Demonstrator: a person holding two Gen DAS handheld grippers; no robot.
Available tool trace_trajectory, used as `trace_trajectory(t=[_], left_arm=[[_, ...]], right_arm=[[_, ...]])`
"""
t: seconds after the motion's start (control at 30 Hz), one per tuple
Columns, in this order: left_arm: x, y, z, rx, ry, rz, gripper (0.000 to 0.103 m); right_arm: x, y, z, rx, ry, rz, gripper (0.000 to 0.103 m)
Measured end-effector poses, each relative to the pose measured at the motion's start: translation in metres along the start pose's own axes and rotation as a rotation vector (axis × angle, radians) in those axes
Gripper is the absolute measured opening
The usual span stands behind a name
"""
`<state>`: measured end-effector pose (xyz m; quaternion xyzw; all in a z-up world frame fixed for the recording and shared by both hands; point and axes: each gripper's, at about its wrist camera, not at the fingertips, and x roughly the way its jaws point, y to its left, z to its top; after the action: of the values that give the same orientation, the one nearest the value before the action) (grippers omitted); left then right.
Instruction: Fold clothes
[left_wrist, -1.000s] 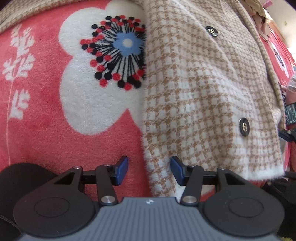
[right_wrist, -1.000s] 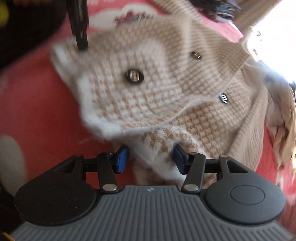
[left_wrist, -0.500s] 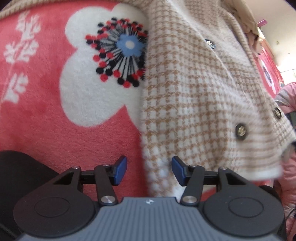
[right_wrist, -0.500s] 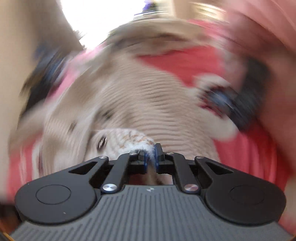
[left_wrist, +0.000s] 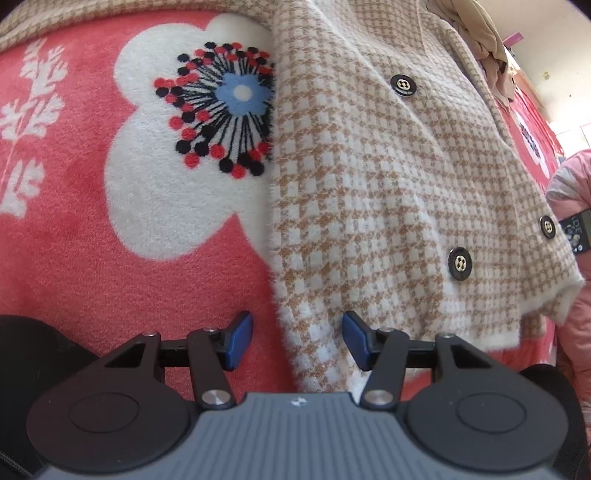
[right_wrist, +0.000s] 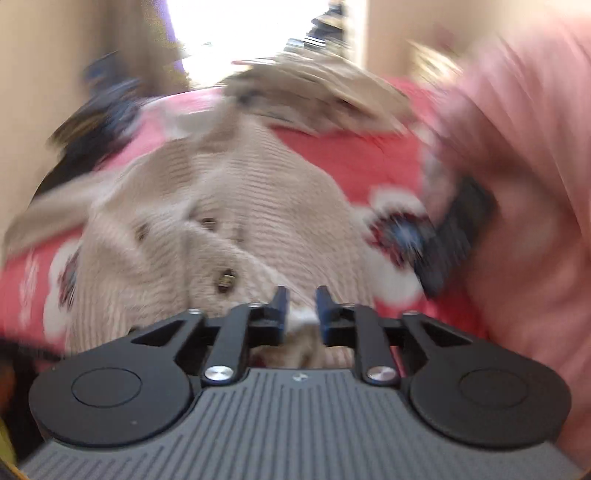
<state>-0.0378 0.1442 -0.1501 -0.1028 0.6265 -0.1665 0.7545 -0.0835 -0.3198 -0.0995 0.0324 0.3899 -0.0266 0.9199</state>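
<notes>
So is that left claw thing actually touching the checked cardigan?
Apart. In the left wrist view the left gripper stands open astride the cardigan hem, with clear gaps between both blue pads and the cloth.

Fuzzy knit cardigan (left_wrist: 388, 192) — plush fleece blanket (left_wrist: 110, 258)

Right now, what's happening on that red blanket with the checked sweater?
A person is folding a tan-and-white checked cardigan spread on a red flowered blanket, using a handheld gripper in each hand. The left gripper hangs open over the cardigan's lower edge, its blue fingers either side of the hem without pinching it. The right gripper is at the other side, its view blurred; its jaws are opening with some white hem between them.
</notes>
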Motion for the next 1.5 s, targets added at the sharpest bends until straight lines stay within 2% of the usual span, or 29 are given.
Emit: trace_trajectory(t=[0.03, 0.2, 0.3, 0.37, 0.47, 0.6, 0.67, 0.73, 0.83, 0.9, 0.93, 1.07, 1.13, 1.17, 1.23, 1.3, 1.37, 1.5], left_arm=[[0.003, 0.0, 0.005, 0.003, -0.001, 0.001, 0.055], [0.021, -0.003, 0.014, -0.003, -0.007, -0.005, 0.055], [0.027, -0.007, 0.018, -0.002, -0.008, 0.002, 0.055], [0.029, -0.01, 0.019, 0.006, -0.008, 0.01, 0.055], [0.031, -0.013, 0.021, 0.021, -0.005, 0.021, 0.055], [0.034, -0.016, 0.026, 0.053, 0.003, 0.036, 0.055], [0.034, -0.017, 0.027, 0.073, 0.006, 0.045, 0.056], [0.035, -0.019, 0.029, 0.085, 0.011, 0.052, 0.056], [0.036, -0.017, 0.029, 0.094, 0.018, 0.055, 0.056], [0.038, -0.015, 0.03, 0.1, 0.026, 0.059, 0.056], [0.039, -0.015, 0.031, 0.102, 0.031, 0.06, 0.056], [0.042, -0.014, 0.034, 0.108, 0.048, 0.064, 0.057], [0.043, -0.012, 0.035, 0.108, 0.056, 0.062, 0.057], [0.043, -0.011, 0.036, 0.106, 0.06, 0.06, 0.057], [0.044, -0.009, 0.038, 0.1, 0.065, 0.056, 0.057], [0.045, -0.007, 0.039, 0.096, 0.068, 0.057, 0.057], [0.046, -0.007, 0.039, 0.097, 0.071, 0.059, 0.057], [0.048, -0.003, 0.041, 0.09, 0.068, 0.048, 0.056]], right_arm=[[0.008, 0.006, 0.005, -0.041, 0.0, 0.025, 0.04], [0.094, 0.034, 0.039, -0.201, 0.078, 0.108, 0.041], [0.159, 0.05, 0.054, -0.235, 0.179, 0.151, 0.041], [0.19, 0.06, 0.059, -0.248, 0.263, 0.224, 0.041], [0.216, 0.072, 0.065, -0.241, 0.341, 0.285, 0.047], [0.225, 0.075, 0.067, -0.22, 0.373, 0.332, 0.045], [0.222, 0.074, 0.064, -0.247, 0.362, 0.338, 0.033], [0.216, 0.073, 0.065, -0.286, 0.339, 0.325, 0.01], [0.195, 0.068, 0.072, -0.293, 0.258, 0.3, 0.005], [0.176, 0.053, 0.082, -0.221, 0.164, 0.265, 0.005], [0.167, 0.037, 0.088, -0.139, 0.116, 0.231, 0.004], [0.15, -0.051, 0.095, 0.301, -0.035, 0.041, 0.004], [0.157, -0.089, 0.087, 0.517, -0.057, -0.056, 0.003], [0.162, -0.101, 0.084, 0.568, -0.055, -0.118, 0.003], [0.17, -0.109, 0.08, 0.593, -0.026, -0.232, 0.005], [0.168, -0.106, 0.081, 0.58, -0.008, -0.227, 0.008], [0.149, -0.095, 0.084, 0.518, -0.049, -0.208, 0.009], [0.084, -0.065, 0.087, 0.313, -0.185, -0.215, 0.038]])
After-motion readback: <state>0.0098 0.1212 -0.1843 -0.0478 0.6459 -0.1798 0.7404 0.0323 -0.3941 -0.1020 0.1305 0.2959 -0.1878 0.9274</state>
